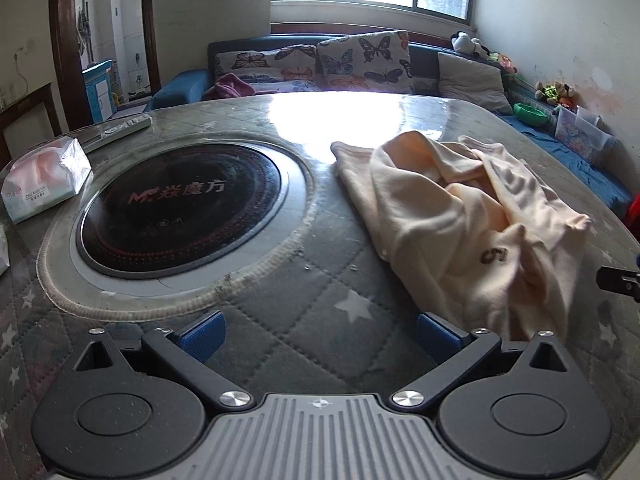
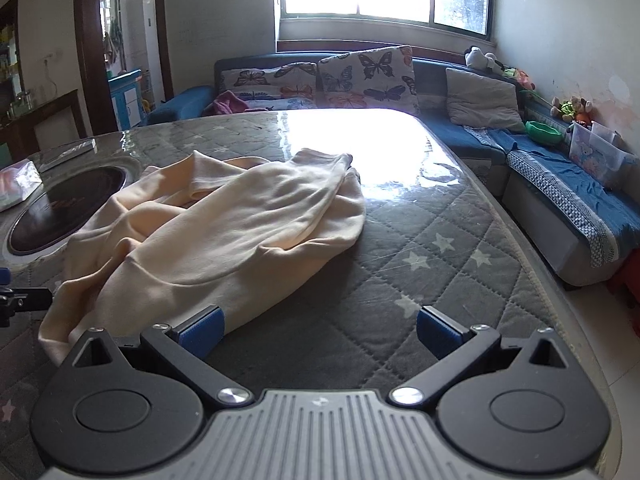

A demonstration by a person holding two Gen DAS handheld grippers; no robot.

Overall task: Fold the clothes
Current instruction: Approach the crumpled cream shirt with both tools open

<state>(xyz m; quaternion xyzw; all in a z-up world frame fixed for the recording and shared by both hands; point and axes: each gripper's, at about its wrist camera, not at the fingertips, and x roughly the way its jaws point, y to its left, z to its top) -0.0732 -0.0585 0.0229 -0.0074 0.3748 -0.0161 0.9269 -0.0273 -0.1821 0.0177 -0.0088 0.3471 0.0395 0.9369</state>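
Your left gripper (image 1: pixel 318 334) hangs over the near edge of the tabletop (image 1: pixel 280 344) with its blue ribbed fingers (image 1: pixel 202 334) spread wide and nothing between them; below the gap lies grey quilted cloth stitched in diamonds and printed with pale stars, under a glossy clear cover. Your right gripper (image 2: pixel 318 332) is likewise spread wide and empty, its left finger pad (image 2: pixel 202 330) just at the near hem of the garment (image 2: pixel 224 236), though you cannot tell whether it touches.

The garment (image 1: pixel 464 224) is a cream, soft knit piece, crumpled and unfolded, lying on the right half of the tabletop in your left view, with loose rounded folds, a curved seam and a dark "5" mark (image 1: pixel 494 255) printed near its lower part. One flat end reaches toward the bright window glare on the glossy cover.

Beside the garment to the left, set flush into the tabletop, sits a round black glass heating plate (image 1: pixel 182 208) with red lettering and a grey ring around it, edged by a woven cord. A soft plastic tissue pack (image 1: pixel 44 186) rests at the left edge, and a slim flat remote (image 1: pixel 120 130) lies behind it. Beyond the tabletop, a blue sofa (image 2: pixel 560 184) carries butterfly-print cushions (image 2: pixel 368 76)
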